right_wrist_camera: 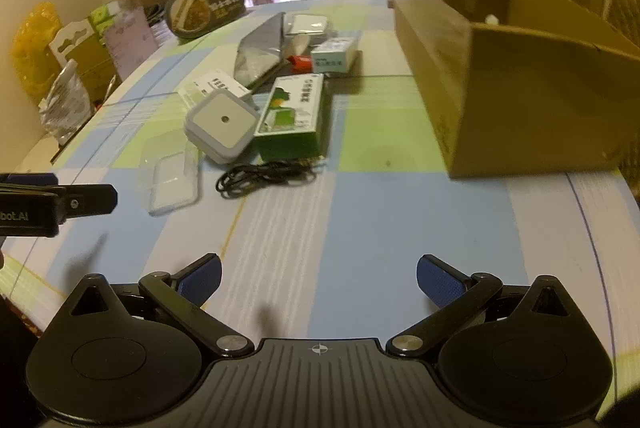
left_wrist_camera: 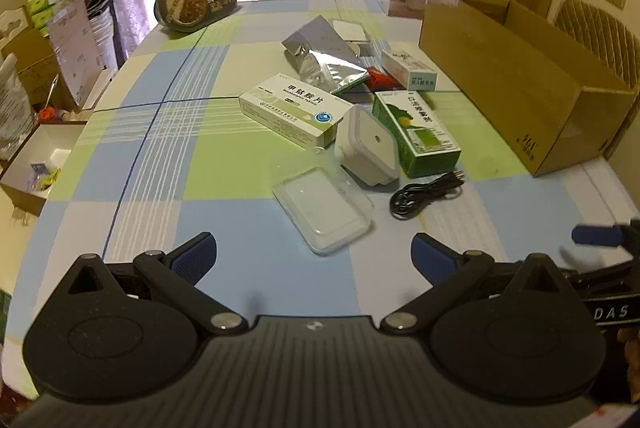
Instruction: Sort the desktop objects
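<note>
1. Both grippers hover above the checked tablecloth with blue pads spread wide and nothing between them: the left gripper and the right gripper.
2. Nearest lies a clear plastic case, long axis running away and leftward, beside a coiled black cable.
3. Behind these, a white square night light touches a green box and a white medicine box.
4. Farther off lies a silver foil pouch.
5. Only the right wrist view looks into the open cardboard box; something small and white shows at its far end.
</note>
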`<move>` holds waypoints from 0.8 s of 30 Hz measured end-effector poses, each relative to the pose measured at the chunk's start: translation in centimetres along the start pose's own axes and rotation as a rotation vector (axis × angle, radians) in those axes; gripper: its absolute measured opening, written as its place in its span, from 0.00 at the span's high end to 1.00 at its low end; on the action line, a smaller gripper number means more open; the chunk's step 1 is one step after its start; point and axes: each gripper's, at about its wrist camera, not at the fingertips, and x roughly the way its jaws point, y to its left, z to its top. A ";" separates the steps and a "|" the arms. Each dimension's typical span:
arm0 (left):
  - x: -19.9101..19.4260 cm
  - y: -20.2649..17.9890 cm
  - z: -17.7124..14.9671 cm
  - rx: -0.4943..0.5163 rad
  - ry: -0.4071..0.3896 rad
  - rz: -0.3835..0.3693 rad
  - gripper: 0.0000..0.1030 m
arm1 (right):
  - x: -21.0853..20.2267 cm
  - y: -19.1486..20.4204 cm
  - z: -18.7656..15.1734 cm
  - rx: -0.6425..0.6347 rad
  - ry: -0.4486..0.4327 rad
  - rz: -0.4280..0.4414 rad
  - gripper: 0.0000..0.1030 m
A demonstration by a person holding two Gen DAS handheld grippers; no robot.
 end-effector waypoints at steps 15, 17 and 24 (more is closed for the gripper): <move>4.6 1.8 1.7 0.048 0.036 -0.057 0.01 | 6.2 2.2 4.0 -0.397 0.021 0.102 0.43; 5.2 1.8 1.8 0.046 0.037 -0.062 0.01 | 6.9 2.5 4.4 -0.470 0.019 0.124 0.48; 6.3 2.2 2.1 0.015 0.033 -0.079 0.01 | 9.1 3.8 5.2 -0.711 0.038 0.167 0.62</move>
